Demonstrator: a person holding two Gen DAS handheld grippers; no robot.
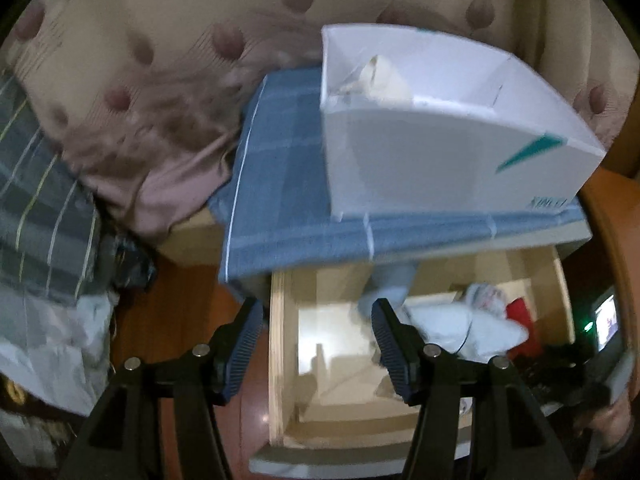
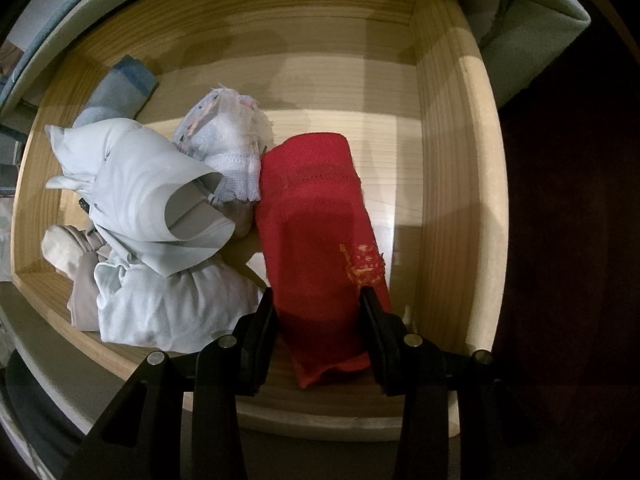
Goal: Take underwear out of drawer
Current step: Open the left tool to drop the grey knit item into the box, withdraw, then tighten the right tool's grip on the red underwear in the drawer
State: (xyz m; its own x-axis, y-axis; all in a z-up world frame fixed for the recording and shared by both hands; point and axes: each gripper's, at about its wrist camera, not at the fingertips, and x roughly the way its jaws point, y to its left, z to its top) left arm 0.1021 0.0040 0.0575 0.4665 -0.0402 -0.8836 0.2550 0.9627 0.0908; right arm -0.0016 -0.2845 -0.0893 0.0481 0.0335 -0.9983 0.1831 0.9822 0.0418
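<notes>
The drawer (image 2: 444, 128) stands pulled open, a wooden box with bare floor along its far side and right side, and the underwear lies heaped in its near half: a pale blue piece (image 2: 136, 184) at the left, a white lace piece (image 2: 224, 144) behind it, a beige piece (image 2: 64, 248) low at the left, and a red piece (image 2: 316, 216) at the right. The right gripper (image 2: 318, 312) points down into the drawer with its jaws closed on the near end of the red piece, the cloth pinched between the pads. My reading is that the step in hand is lifting this red piece out; it would go best straight up, so the trailing cloth clears the near wall and does not drag the lace piece that touches its far left edge. The right wall is near, so there is more room upward and toward the near side than sideways. The left gripper (image 1: 316, 344) hangs released and empty above the drawer's left edge, nothing between its jaws. Above the drawer, on a blue cloth (image 1: 280, 184), a white box (image 1: 432, 148) stands open-topped with something pale inside; it looks a likely place to drop the piece, though its near wall is tall.
</notes>
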